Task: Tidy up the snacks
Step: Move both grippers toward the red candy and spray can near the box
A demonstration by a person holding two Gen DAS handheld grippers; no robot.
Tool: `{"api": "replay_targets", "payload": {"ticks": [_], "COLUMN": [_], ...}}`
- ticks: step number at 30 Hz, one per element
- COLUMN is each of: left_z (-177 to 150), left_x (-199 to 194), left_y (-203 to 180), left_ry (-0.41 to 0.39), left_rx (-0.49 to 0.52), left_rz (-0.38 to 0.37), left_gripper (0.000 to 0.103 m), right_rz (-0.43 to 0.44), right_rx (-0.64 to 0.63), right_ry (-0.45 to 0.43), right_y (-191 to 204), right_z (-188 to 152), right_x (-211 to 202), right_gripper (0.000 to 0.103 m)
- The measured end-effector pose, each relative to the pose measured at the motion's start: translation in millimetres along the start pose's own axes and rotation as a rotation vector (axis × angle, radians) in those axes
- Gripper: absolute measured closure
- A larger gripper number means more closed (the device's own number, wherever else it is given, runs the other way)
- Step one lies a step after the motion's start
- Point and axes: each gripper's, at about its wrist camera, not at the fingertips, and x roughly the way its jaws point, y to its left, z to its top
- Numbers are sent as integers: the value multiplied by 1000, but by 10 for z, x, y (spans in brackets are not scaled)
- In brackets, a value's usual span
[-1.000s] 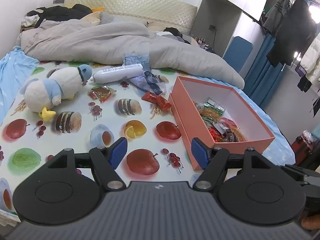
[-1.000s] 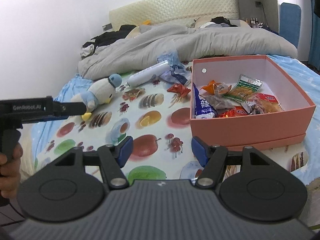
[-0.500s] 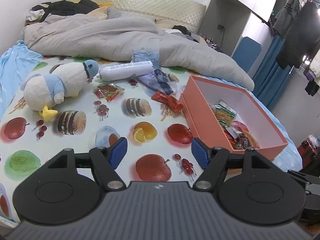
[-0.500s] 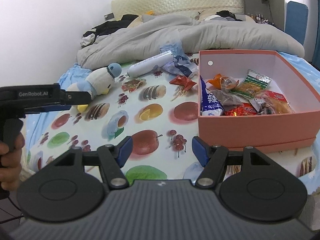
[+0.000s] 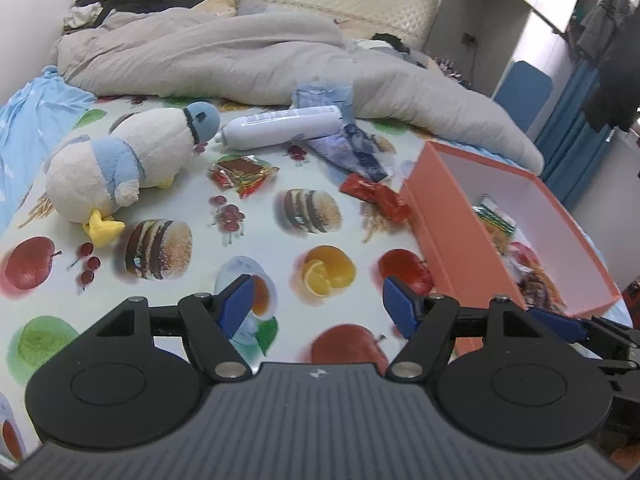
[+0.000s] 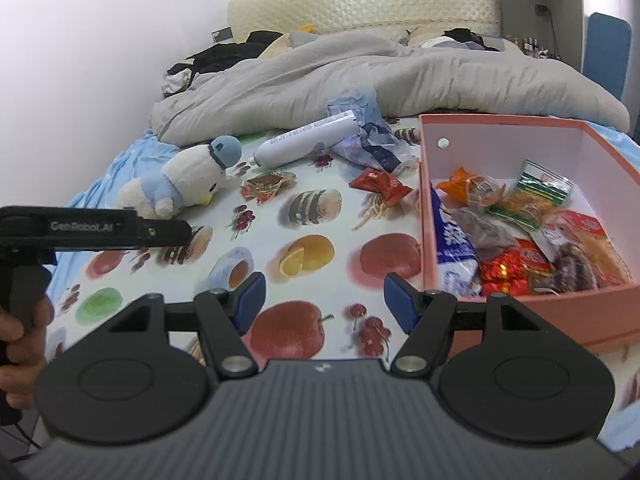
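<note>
Left tongs (image 5: 316,306), right tongs (image 6: 323,302) wide, empty, angled down over bedsheet (image 5: 248,240).

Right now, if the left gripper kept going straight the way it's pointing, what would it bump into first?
Probably just the fruit-print bedsheet. The open left gripper tilts down toward a bare patch near the printed orange. No snack lies in that line; the red snack packet sits farther on, though depth is hard to judge.
</note>
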Motion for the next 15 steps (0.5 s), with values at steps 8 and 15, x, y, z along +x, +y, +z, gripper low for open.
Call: {"api": "replay_targets", "payload": {"ticks": [8, 15], "left_z": [253, 474], "left_x": [479, 1089], "left_y": [235, 485], "left_ry": [7, 25], "left_rx": [-31, -40], "left_rz": [39, 59], "left_gripper": [27, 20], "right_rz": [18, -21], "right_rx": [-13, -61], "right_ry": [-9, -34], "right_y": [74, 128], "right_z": [151, 318], "right_x": [445, 948], "right_gripper": [36, 36]}}
